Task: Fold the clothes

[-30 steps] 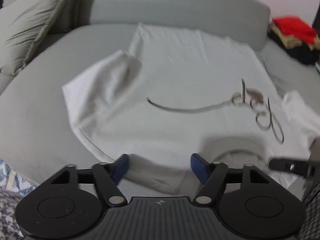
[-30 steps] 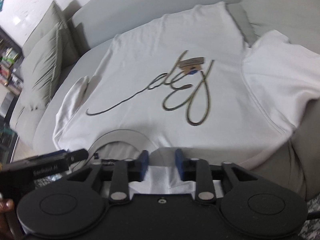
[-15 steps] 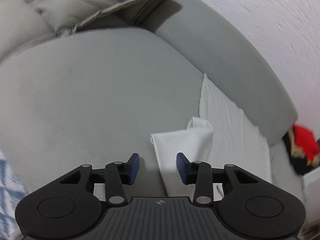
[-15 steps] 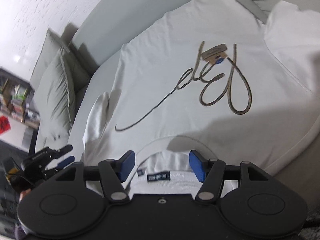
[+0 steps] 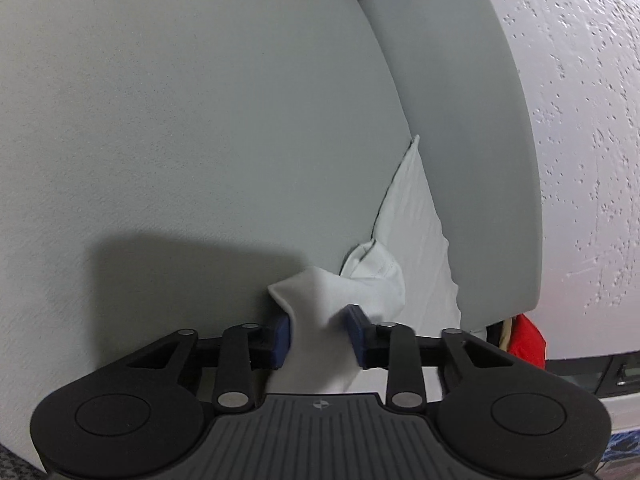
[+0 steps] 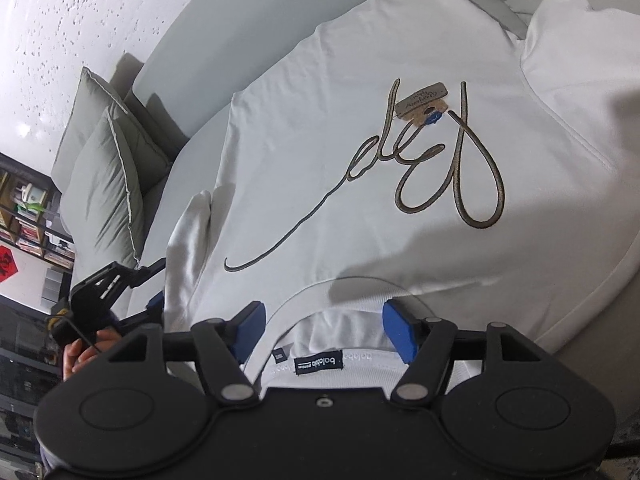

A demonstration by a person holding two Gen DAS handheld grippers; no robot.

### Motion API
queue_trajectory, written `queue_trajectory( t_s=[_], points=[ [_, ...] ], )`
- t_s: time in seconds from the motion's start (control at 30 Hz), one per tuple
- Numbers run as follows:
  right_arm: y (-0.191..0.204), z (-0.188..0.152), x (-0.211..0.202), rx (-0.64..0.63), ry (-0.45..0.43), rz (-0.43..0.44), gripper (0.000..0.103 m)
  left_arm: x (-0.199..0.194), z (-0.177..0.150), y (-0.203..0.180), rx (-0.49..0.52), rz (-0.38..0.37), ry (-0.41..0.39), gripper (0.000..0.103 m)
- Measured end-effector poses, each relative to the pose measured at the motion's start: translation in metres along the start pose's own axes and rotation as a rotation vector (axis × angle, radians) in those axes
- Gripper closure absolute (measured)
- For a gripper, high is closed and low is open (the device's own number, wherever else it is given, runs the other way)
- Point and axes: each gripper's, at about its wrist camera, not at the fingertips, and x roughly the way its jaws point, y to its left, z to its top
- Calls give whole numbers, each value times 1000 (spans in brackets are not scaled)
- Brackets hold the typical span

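Left wrist view: left tool [image 5: 318,334] now sits low over the grey sofa seat [image 5: 180,120], jaws closing with the white sleeve [image 5: 320,304] bunched between the blue pads; cloth fills the gap and looks pinched, so I read it as a grip forming on the sleeve end. A second ago this view faced the whole shirt front from the collar side with the jaws wide and empty; since then the tool has swung out to the shirt's side edge and dropped onto the sleeve. Beyond it the shirt's edge runs up toward the sofa backrest [image 5: 472,160]; a red item [image 5: 528,336] shows past the seat's far corner. Right wrist view: white t-shirt [image 6: 360,160] lies spread flat, front up, across the seat, script lettering [image 6: 420,168] and a card tag [image 6: 420,102] on the chest, collar at the near edge. Right tool [image 6: 322,330] hangs over the collar with jaws opening, pads straddling the neckline and pressing on nothing; a second ago they stood narrower. Cushions [image 6: 108,168] lean at the seat's far left corner. Left tool [image 6: 120,300] is seen there at the sleeve, a hand [image 6: 84,350] behind it. Judgement: smoothing is over and the first fold is starting, with the sleeve likely carried inward across the chest.
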Motion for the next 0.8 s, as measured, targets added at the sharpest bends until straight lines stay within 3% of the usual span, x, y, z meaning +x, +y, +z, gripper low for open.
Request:
queue_trajectory(
  t_s=[0.07,0.13,0.2,0.33,0.4,0.43,0.53,0.67,0.73,0.8],
  points=[
    [-2,0,0,10,-2,12,39,-3,-2,-3,35,38,-51,98],
    [-4,-1,0,16,-6,20,39,-9,-8,-10,98,96,-122,99],
    [-4,-1,0,16,-9,25,39,-23,-22,-27,244,177,-237,100],
    [-4,-1,-2,-9,-5,24,39,-55,-81,-64,601,325,-479,97],
    [-6,-1,-3,-22,-2,28,39,-52,-95,-65,669,424,-443,97],
    [-7,-1,-3,-21,-1,31,39,-51,-102,-65,694,466,-423,91],
    [-9,1,-3,0,3,40,39,-61,-81,-34,445,331,-292,77],
    [-10,0,-4,8,3,51,39,-83,-49,9,91,122,-259,65],
    [-12,-1,-3,16,1,57,39,-80,-39,25,-22,73,-231,65],
    [-12,0,-2,20,1,59,37,-72,-28,29,-57,64,-208,65]
  ],
)
